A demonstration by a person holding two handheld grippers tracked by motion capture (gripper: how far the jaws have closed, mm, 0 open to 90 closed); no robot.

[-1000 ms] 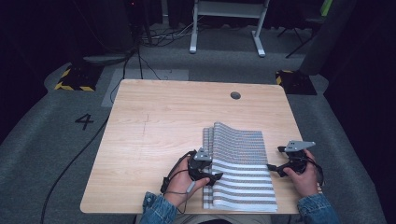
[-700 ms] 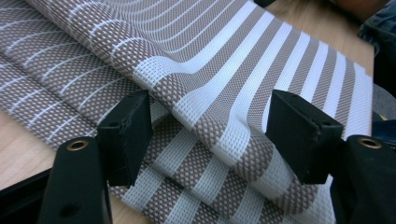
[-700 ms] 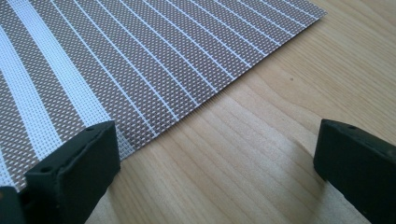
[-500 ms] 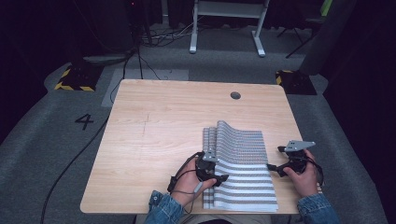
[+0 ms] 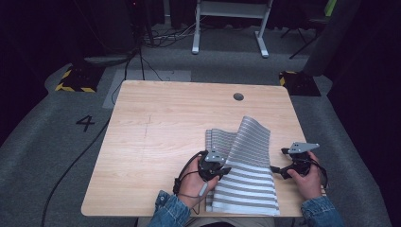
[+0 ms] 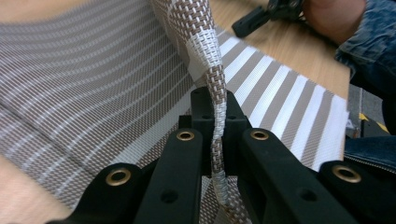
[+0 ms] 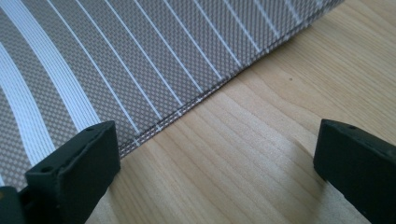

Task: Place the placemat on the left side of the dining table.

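High view: the striped woven placemat (image 5: 246, 175) is lying at the near right of the wooden table (image 5: 156, 142), one edge lifting. Left gripper view: the left gripper (image 6: 218, 135), having just been closing, is pinching that coarse-weave edge. Right gripper view: the right gripper (image 7: 215, 154) is standing wide apart, holding nothing, at the mat's stitched hem.

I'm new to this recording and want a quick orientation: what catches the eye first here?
The striped woven mat on the wooden table's near right part stands out, its left edge lifted. The left gripper has just been closing and pinches that edge. The right gripper stands open beside the mat's right edge.
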